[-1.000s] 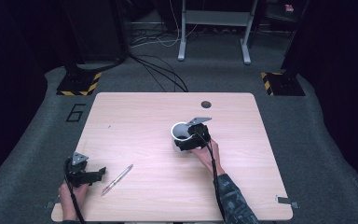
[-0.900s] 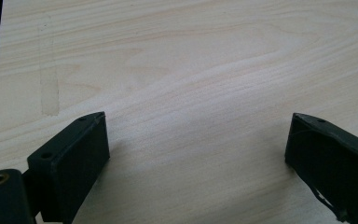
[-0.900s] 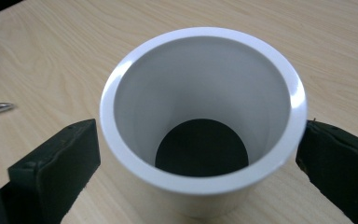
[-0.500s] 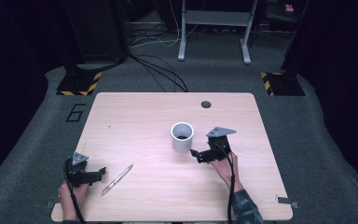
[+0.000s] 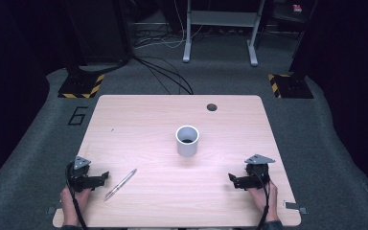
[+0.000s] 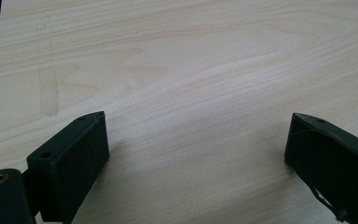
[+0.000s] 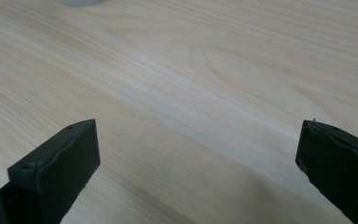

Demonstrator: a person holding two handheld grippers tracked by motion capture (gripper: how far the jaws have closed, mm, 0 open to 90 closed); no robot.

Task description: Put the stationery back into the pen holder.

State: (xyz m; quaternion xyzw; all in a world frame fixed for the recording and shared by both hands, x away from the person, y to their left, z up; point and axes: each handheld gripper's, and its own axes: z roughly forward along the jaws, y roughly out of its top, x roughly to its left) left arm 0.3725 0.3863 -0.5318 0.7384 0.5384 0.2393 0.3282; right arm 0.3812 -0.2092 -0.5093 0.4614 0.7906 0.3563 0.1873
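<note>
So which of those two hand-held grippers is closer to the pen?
The left hand-held gripper, at the table's near-left corner: the slim silver pen lies right beside its open jaws. The right hand-held gripper sits far across the table.

We see the table (image 5: 139, 120) lit bright from above, w/ a faint pinkish sheen mid-top; surroundings fall off to near black at both sides; high view is soft, low detail; the cup (image 5: 187, 140) casts a short shadow toward us; gripper views are sharp on wood grain, jaws slightly blurred, soft shadows beneath them.
</note>
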